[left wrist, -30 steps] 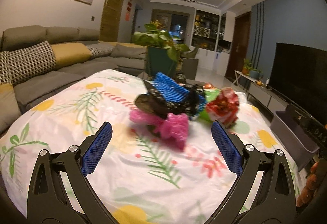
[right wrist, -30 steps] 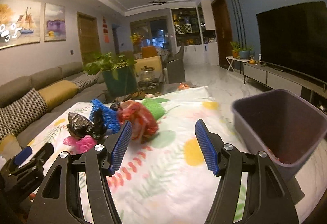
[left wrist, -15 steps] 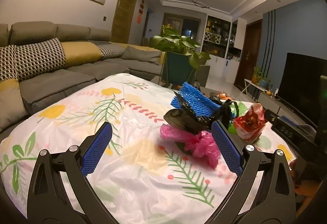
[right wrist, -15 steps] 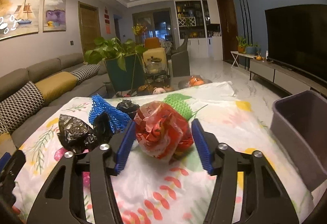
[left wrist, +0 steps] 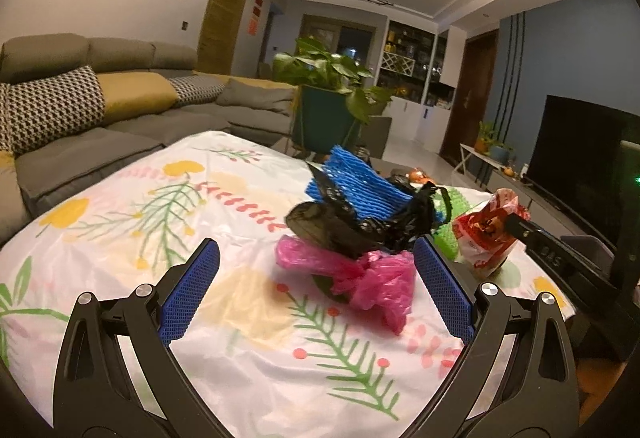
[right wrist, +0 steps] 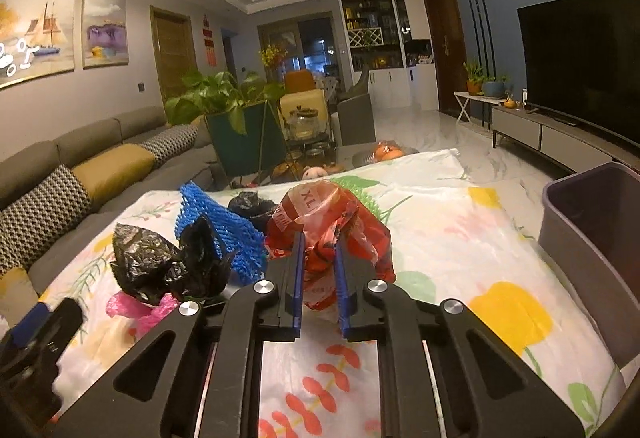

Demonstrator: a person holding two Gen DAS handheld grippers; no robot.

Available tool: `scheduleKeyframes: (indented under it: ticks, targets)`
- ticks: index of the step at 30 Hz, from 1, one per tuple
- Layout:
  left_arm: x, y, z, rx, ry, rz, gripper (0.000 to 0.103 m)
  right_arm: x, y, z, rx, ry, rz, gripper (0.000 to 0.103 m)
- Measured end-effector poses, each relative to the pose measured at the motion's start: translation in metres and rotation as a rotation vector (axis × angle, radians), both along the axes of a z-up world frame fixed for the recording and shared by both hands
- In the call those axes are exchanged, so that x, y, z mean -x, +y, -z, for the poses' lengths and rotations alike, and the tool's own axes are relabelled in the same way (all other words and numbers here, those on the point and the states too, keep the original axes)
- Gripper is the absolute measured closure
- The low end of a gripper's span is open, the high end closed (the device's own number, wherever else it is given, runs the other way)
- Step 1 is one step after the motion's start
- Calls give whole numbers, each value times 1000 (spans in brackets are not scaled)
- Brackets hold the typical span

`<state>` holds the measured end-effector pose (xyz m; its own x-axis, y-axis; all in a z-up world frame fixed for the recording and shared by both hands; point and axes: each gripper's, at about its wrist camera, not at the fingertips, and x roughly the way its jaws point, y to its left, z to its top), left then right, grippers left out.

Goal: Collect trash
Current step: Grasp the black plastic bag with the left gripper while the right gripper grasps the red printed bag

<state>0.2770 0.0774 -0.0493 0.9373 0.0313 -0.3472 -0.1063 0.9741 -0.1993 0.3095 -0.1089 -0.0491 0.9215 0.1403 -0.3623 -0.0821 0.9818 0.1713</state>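
Note:
Crumpled trash lies in a cluster on the flowered tablecloth (left wrist: 120, 222). My right gripper (right wrist: 318, 250) is shut on the red plastic bag (right wrist: 340, 214), its blue pads pinching the bag's near side. In the left wrist view the same red bag (left wrist: 484, 230) stands at the right with a black finger against it. My left gripper (left wrist: 316, 262) hangs open before a pink bag (left wrist: 360, 274), a black bag (left wrist: 336, 226) and blue foam netting (left wrist: 356, 186). Green netting (left wrist: 452, 214) lies behind them. The black bag (right wrist: 160, 262) and blue netting (right wrist: 216, 214) sit left of the red bag.
A grey bin (right wrist: 596, 238) stands at the table's right edge. A grey sofa (left wrist: 80, 126) runs along the left. A potted plant (left wrist: 328, 106) stands beyond the table's far end, and a television (right wrist: 580, 66) fills the right wall.
My right gripper moved forward around the red bag and shut on it. The left gripper drifted left and a little closer to the pink and black bags, staying open.

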Motion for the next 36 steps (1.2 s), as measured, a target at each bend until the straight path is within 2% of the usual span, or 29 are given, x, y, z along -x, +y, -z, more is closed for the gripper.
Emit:
scheduleKeyframes:
  ticks: [4,7,9,10,12,13,15,16,17,20,26,36]
  targets:
    - [-14,7,-1,47,11,13,8,20,-13,-4,-13,-33,9,88]
    - [-30,13,0,97,36,25,17,32,-20,-5,-21,-47,9,89]
    - [-43,14,0,116,64,47,29,37,-23,-4,-21,-49,6,89]
    - [-48,13,1,120,75,59,32,39,-24,-4,-22,-47,4,89]
    - [-59,13,4,139,107,87,47,42,-25,-2,-24,-42,-1,89]
    - [-66,13,6,153,130,97,51,42,-25,-3,-25,-42,-1,89]
    - [-73,14,8,161,152,103,72,44,-28,-2,-29,-38,-4,89]
    - [-74,12,8,159,156,111,78,45,-30,-2,-31,-38,-3,89]
    - [-74,12,9,153,158,115,88,47,-31,-1,-30,-38,-2,89]
    - [-73,9,9,149,155,136,103,50,-34,-1,-34,-31,-2,89]
    - [-60,14,3,190,122,146,103,60,-40,-7,-36,-42,1,89]
    - [-9,18,-48,198,-26,169,103,81,-47,-20,-48,-74,11,89]
